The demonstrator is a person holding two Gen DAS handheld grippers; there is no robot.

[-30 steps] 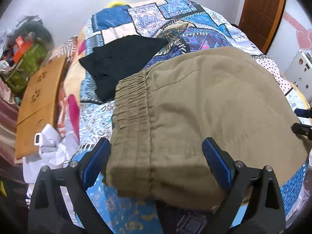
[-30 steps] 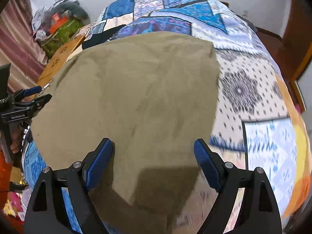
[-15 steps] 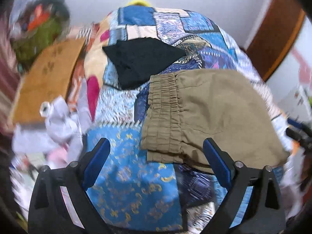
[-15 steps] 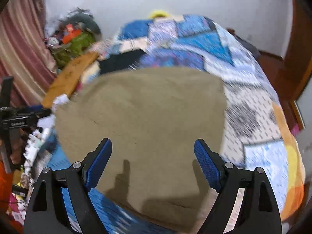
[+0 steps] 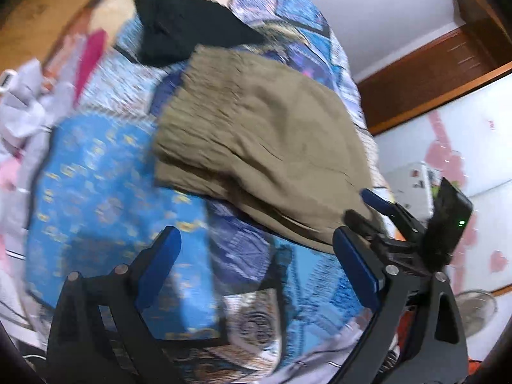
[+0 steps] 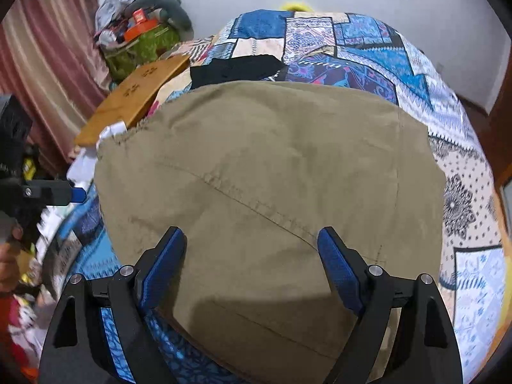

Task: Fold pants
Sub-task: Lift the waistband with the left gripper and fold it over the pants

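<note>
The olive-khaki pants lie folded into a flat pad on the patchwork bed; in the left wrist view the pants show their gathered waistband at upper left. My right gripper is open and empty, hovering over the pants' near edge. My left gripper is open and empty, above the blue bedcover to the left of and below the pants. The right gripper also shows at the pants' right corner in the left wrist view.
A folded black garment lies beyond the pants on the bedspread. A wooden board and a cluttered pile sit off the bed's left side. A wooden door and wall stand to the right.
My left gripper has pulled back off the pants and swung left, so the pants now lie farther away. The right gripper rose, then stayed over the pants' near edge. The view is motion-blurred.
</note>
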